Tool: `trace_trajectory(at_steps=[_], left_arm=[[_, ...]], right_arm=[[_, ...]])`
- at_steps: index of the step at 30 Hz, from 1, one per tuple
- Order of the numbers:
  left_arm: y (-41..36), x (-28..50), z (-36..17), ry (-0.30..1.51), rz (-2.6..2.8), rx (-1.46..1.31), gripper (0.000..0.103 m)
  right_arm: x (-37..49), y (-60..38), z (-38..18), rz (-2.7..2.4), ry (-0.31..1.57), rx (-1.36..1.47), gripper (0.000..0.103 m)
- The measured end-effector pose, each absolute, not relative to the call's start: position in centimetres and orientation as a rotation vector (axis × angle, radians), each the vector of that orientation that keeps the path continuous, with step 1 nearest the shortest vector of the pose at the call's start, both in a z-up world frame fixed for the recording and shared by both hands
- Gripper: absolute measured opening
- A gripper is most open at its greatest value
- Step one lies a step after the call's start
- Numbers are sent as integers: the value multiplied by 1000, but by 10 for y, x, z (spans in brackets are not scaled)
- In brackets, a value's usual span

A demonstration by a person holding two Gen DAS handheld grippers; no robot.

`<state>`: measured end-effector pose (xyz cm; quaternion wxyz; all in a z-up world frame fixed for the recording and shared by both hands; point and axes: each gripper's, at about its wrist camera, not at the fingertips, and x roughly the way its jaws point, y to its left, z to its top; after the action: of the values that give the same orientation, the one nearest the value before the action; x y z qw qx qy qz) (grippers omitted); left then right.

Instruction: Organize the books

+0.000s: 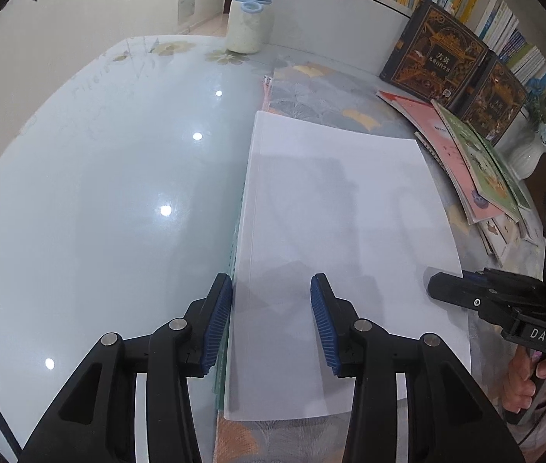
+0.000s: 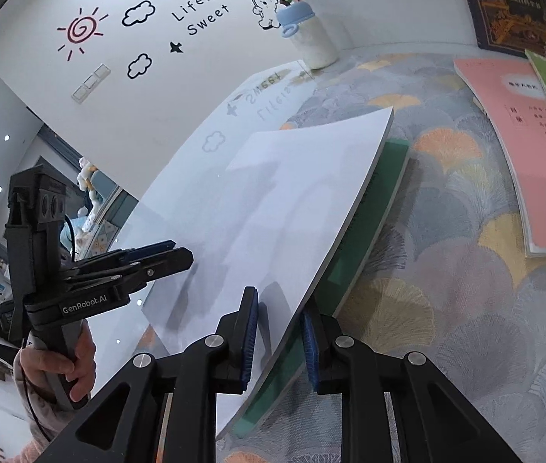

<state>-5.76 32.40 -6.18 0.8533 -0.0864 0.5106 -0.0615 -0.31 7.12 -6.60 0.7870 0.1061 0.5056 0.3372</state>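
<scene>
A: Where's the white book (image 1: 334, 231)?
B: Flat on the table (image 1: 99, 193), over a green book (image 2: 373, 208) at the patterned cloth's (image 2: 446, 270) edge; plain, blank cover.
A: And each tool?
B: Left tool (image 1: 271, 320) narrow, pads straddling the spine edge, grip unclear. Right tool (image 2: 278, 341) narrow, clamping its opposite edge.

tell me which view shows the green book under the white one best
The right wrist view: the green book shows its long edge and corner beside the white book on top. The left wrist view shows only a thin green sliver along the white cover's left side.
</scene>
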Motion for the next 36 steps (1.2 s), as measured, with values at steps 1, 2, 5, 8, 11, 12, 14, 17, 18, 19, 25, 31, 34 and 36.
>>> trace_trajectory(at_steps=[1,2,5,8,11,12,14,17,18,19,25,31,34,36], left_arm=[[324,-57,-61,1072,-125,-184,38],[325,-56,-60,1065,-120,-191,38],[324,-55,-51,1041,-117,-208,38],[317,-57,-39,1017,-121,-198,41],[306,-59,-29,1007,-125,-179,41],[301,-59,-26,1003,-128,-177,41],[293,-59,-20,1000,-142,-181,41],[276,-57,-10,993,-158,-180,41],[270,-55,-7,989,-163,-177,41],[265,-54,-3,983,-169,-175,41],[211,-35,19,948,-245,-187,41],[145,-5,21,940,-313,-167,41],[110,18,12,960,-354,-161,41],[90,35,5,972,-367,-153,41]], right_arm=[[-4,72,-66,727,1088,222,21],[-3,73,-65,727,1087,216,21],[-3,72,-66,732,1089,224,25],[-4,66,-64,708,1107,252,32],[-10,56,-57,704,1089,253,43],[-12,52,-54,704,1077,253,44],[-16,40,-44,705,1057,261,44],[-19,20,-32,710,1044,282,44],[-20,14,-28,706,1038,284,44],[-21,6,-23,700,1029,286,44],[-25,-62,0,620,970,333,44],[-14,-145,5,509,945,406,44],[3,-190,0,434,952,439,44],[20,-212,-4,389,961,450,44]])
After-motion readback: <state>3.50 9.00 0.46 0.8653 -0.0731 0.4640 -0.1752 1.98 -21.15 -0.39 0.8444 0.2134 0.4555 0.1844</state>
